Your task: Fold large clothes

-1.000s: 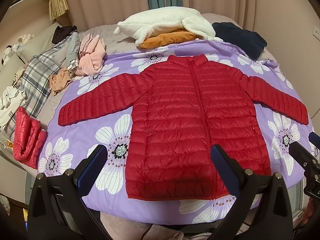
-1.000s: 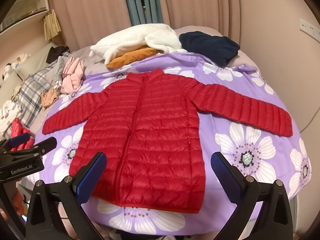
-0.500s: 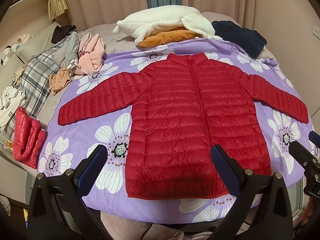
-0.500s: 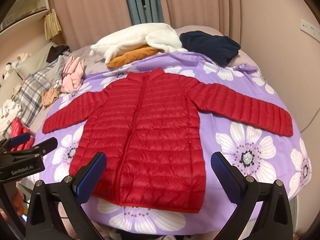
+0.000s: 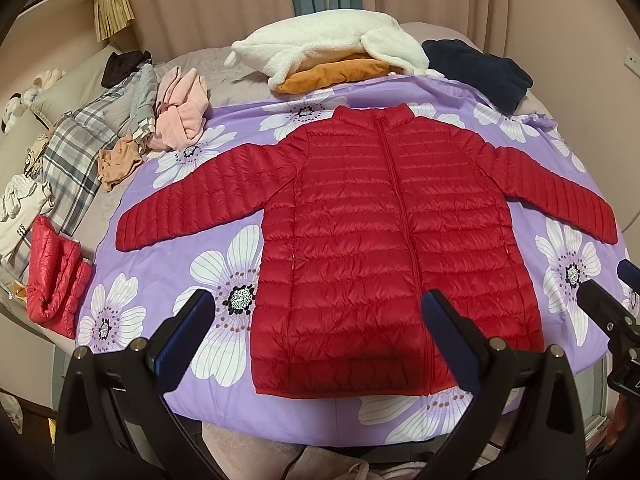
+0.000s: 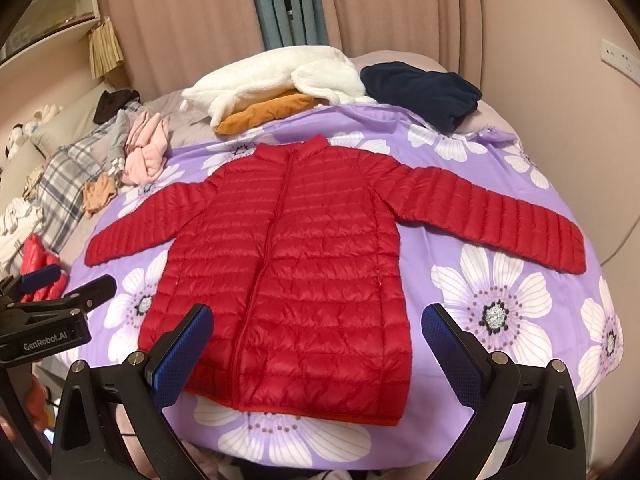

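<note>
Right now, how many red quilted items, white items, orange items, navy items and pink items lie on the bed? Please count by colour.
Red: 2, the spread red quilted jacket and a rolled red quilted piece
White fleece: 1
Orange cushion: 1
Navy fleece bundle: 1
Pink garment: 1
Total: 6

The left hand-held gripper point(image 5: 320, 328) is level, its two blue-padded fingers point(image 5: 182, 326) spread wide with nothing between them. The right hand-held gripper point(image 6: 318, 340) is alongside it, fingers point(image 6: 450, 346) equally wide apart and empty. Each one's black tip shows at the edge of the other's view.
</note>
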A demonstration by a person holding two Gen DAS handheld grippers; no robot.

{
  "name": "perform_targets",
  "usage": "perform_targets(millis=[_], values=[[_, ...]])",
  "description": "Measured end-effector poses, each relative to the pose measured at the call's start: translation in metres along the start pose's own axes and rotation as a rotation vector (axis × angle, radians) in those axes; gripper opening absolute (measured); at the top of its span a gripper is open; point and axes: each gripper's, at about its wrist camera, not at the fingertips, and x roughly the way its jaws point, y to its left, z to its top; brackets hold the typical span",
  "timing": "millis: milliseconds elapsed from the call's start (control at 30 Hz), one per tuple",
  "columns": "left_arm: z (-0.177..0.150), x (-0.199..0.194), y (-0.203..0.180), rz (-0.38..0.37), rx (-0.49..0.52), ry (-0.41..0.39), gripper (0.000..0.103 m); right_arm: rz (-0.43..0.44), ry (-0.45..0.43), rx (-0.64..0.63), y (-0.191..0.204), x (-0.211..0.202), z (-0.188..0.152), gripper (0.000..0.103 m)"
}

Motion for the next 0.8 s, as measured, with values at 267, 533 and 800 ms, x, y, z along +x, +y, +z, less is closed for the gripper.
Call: perform_targets(millis=[267,533,800], values=[[-0.0014,0.0002,0.0001,-0.001,-0.001,0.002,0.103,-0.001,0.003,0.0,0.0011,0.0015,-0.0011,0.103],[-0.0002,0.0002,-0.0009,0.0,0.002,0.002,0.103,-0.001,0.006,0.0,0.0015,0.0024,-0.0014,0.103],[-0.002,0.0006,-0.0009,0.001,0.003,0.003,0.103,0.0,0.009,0.002,0.0013,0.0036,-0.0023,0.103]])
